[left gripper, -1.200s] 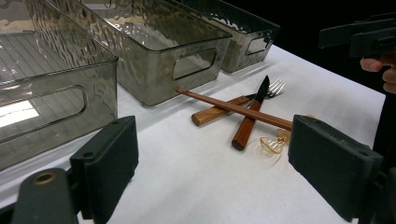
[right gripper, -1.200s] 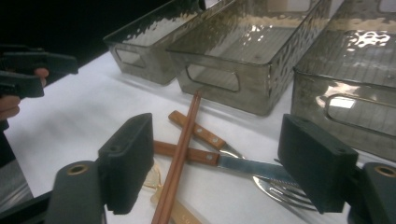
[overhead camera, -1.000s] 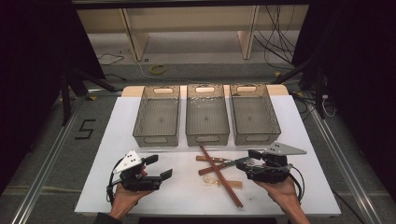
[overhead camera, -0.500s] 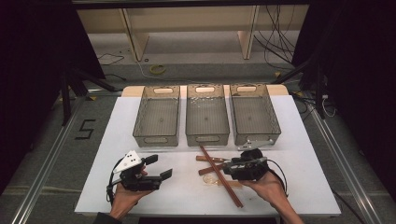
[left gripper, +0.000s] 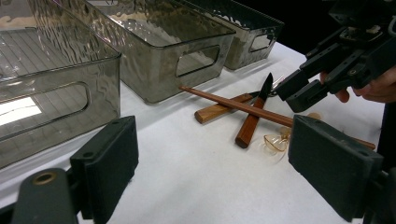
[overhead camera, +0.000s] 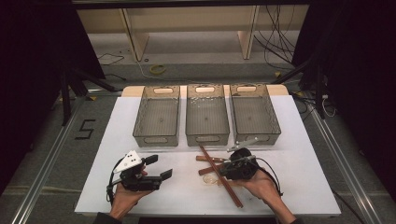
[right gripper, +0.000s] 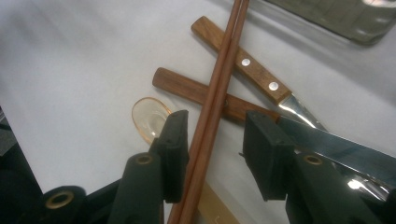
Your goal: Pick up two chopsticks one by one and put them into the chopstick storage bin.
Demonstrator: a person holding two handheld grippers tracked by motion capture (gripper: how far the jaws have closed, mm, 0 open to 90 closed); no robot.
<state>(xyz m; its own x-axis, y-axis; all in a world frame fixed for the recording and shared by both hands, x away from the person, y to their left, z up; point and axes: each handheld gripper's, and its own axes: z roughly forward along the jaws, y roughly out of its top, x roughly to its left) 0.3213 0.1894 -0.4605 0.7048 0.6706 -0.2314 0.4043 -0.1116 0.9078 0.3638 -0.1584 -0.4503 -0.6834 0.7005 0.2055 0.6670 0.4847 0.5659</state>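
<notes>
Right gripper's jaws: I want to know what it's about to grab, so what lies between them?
The pair of chopsticks runs between the open jaws, untouched, in the right gripper view.

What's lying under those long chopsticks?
Under the chopsticks lie two wooden-handled utensils: a riveted handle and a plain one whose blade the right hand-held gripper partly covers. A clear spoon lies beside them; its handle is hidden.

- A white surface (overhead camera: 303,168) sat on a grey floor (overhead camera: 42,154), marked with a black "5" (overhead camera: 85,129).
- Pale wooden shelving (overhead camera: 187,23) stood behind, cables (overhead camera: 280,28) trailing beside it.
- Darkness closed in at both sides.
</notes>
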